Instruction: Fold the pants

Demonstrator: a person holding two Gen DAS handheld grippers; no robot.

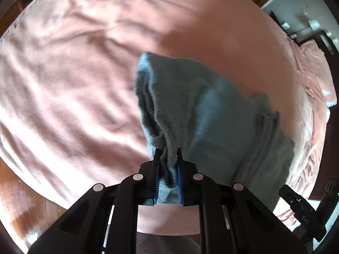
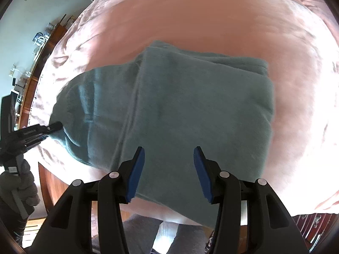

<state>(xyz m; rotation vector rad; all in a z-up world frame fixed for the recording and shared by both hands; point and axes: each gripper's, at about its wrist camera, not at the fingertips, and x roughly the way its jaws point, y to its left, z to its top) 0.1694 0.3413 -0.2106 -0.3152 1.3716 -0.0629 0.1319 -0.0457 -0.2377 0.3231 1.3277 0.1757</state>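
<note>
the left gripper (image 1: 168,148) is clamped tight on a ribbed edge of the soft grey-green pants (image 2: 190,116), lifting that end at nine o'clock of the folded stack. the right gripper (image 2: 169,154) hovers with jaws wide and nothing held, pants lying toward twelve on the wrinkled pink bedsheet (image 2: 211,17).

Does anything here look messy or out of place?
Only slightly: the pants lie partly folded on the pink bedspread, but one end is bunched and lifted in the left claw. The right claw is open.
</note>
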